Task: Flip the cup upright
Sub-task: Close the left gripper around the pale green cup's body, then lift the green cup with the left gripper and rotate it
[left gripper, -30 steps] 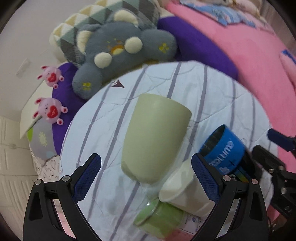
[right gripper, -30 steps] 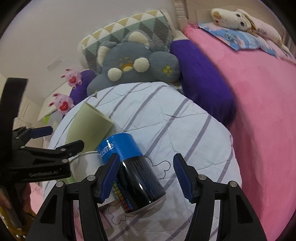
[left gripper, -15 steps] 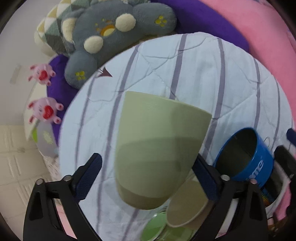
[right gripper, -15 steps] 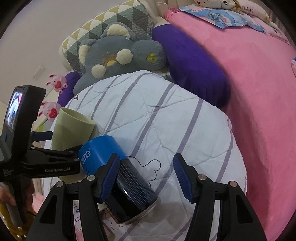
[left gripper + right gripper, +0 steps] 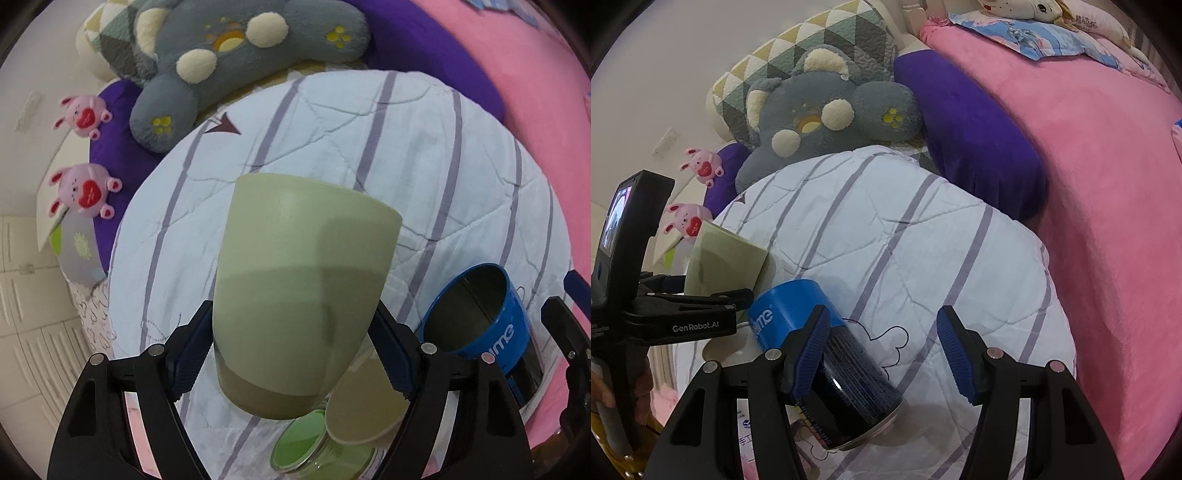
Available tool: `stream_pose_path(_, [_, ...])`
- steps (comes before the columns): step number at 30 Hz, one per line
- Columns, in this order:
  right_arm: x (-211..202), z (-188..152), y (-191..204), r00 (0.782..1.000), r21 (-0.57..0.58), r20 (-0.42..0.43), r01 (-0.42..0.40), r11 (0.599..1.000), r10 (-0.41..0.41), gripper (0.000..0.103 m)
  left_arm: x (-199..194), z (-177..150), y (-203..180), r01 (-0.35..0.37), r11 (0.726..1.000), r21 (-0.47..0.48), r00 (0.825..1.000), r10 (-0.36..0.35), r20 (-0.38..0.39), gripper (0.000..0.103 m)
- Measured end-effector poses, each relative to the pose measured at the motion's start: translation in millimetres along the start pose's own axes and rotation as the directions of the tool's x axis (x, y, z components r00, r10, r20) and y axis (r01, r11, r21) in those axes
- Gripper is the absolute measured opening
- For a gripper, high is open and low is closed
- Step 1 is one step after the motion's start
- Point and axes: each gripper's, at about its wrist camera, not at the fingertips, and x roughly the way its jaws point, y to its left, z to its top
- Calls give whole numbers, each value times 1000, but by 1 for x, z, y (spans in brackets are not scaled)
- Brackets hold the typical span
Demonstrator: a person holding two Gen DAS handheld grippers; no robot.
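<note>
A pale green cup point(image 5: 299, 295) stands upside down on the white striped quilt point(image 5: 443, 177), its base toward the camera. My left gripper point(image 5: 291, 350) is shut on the cup near its base, both pads pressed to its sides. The cup also shows in the right wrist view point(image 5: 724, 266), with the left gripper's body in front of it. My right gripper point(image 5: 882, 347) is open and empty above the quilt, its left finger point(image 5: 809, 350) beside a blue can point(image 5: 827, 354).
The blue can point(image 5: 484, 317) lies on its side right of the cup. A white cup point(image 5: 365, 402) and a green-lidded jar point(image 5: 306, 443) lie just below it. A grey plush point(image 5: 236, 55), purple pillow point(image 5: 975, 133) and pink blanket point(image 5: 1108, 184) border the quilt.
My left gripper moved forward around the green cup and closed on it. The right gripper stayed open and shifted little.
</note>
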Motion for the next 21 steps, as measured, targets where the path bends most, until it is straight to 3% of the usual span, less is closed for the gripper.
stream_pose_path(16, [-25, 0, 9, 1000, -30, 10, -14, 999, 15, 62, -34, -21, 26, 20, 992, -124, 999, -14, 51, 80])
stream_pose_path(21, [-27, -1, 9, 1000, -42, 8, -14, 999, 14, 62, -23, -25, 27, 34, 992, -125, 999, -30, 31, 80])
